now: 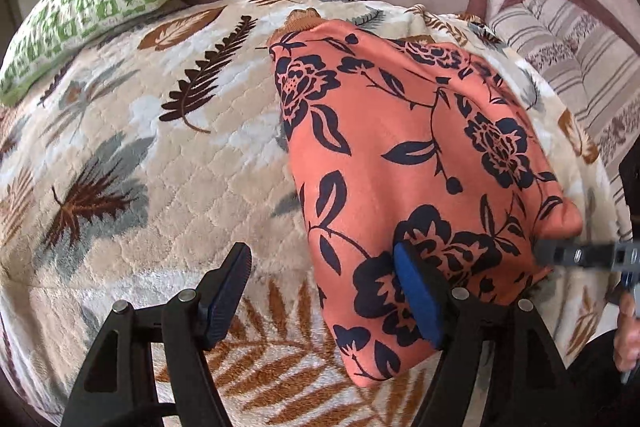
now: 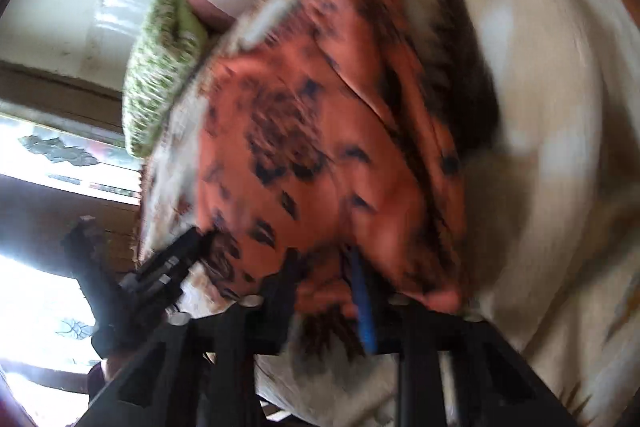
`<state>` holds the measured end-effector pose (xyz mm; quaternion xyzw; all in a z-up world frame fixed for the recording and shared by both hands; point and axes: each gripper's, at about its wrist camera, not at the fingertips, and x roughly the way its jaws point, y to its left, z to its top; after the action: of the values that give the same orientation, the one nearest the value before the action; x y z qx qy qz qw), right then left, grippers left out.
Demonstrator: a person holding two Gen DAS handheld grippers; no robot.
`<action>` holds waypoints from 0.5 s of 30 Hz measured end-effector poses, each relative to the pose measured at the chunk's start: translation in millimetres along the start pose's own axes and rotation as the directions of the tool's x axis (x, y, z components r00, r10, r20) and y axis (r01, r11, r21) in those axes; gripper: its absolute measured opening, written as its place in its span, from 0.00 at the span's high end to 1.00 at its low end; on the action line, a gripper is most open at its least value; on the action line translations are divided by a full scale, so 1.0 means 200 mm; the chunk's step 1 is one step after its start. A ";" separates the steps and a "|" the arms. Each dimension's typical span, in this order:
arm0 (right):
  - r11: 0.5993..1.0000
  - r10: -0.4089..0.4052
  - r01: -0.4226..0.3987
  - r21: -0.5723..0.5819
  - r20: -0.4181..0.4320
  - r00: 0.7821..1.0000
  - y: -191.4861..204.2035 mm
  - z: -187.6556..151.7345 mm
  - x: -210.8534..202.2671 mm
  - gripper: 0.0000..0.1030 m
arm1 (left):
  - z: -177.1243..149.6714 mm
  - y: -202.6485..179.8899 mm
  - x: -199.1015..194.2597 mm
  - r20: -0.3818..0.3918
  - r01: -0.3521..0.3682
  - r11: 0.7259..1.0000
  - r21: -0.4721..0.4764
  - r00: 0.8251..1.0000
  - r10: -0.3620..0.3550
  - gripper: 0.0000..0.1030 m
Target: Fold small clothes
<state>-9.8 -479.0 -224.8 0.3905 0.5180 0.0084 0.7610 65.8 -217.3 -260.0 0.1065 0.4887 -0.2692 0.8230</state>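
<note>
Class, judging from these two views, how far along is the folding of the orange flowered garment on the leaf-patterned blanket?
Done: the orange garment already lies as a compact folded shape on the blanket. In hand: the left tongs stand open, one finger over its near edge; the right tongs, blurred, appear to pinch its corner. Left: a final fold or tidying, and setting it aside.

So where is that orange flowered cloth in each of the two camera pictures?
Left wrist view: the orange flowered cloth fills the centre-right, lying on the leaf-patterned blanket.
Right wrist view: the same cloth fills the middle, blurred, above the dark fingers at the bottom.
Shared landmark: the green checked pillow, upper left in the left wrist view, and left of the cloth in the right wrist view.
</note>
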 end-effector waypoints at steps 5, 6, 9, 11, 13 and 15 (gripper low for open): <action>0.999 -0.041 0.041 -0.013 -0.004 0.999 -0.01 -0.04 0.04 0.77 | -0.01 0.05 -0.01 -0.011 0.049 0.997 -0.063 0.999 -0.050 0.26; 0.999 -0.045 0.045 -0.019 -0.009 0.999 0.00 -0.04 0.04 0.77 | -0.01 0.05 -0.02 -0.017 0.056 0.996 -0.073 0.998 -0.057 0.26; 0.997 -0.046 0.044 -0.064 -0.023 0.999 0.07 -0.03 0.01 0.75 | 0.02 0.05 -0.11 0.003 0.054 0.996 -0.065 0.999 -0.054 0.26; 0.994 -0.016 0.017 -0.112 0.012 1.000 0.14 -0.01 -0.05 0.74 | 0.06 0.05 -0.17 0.039 0.046 0.998 -0.046 0.998 -0.044 0.26; 0.988 0.045 -0.037 -0.150 0.052 0.998 0.20 0.03 -0.11 0.74 | 0.12 0.05 -0.19 0.058 0.031 0.998 -0.048 0.998 -0.028 0.26; 0.983 0.097 -0.077 -0.167 0.116 0.989 0.24 0.08 -0.17 0.74 | 0.20 0.05 -0.18 0.069 0.004 0.998 -0.055 0.998 0.000 0.26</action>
<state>6.0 -469.7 -166.0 0.3493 0.4500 0.0596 0.8197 88.3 -214.7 -210.1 0.0742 0.4672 -0.2599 0.8418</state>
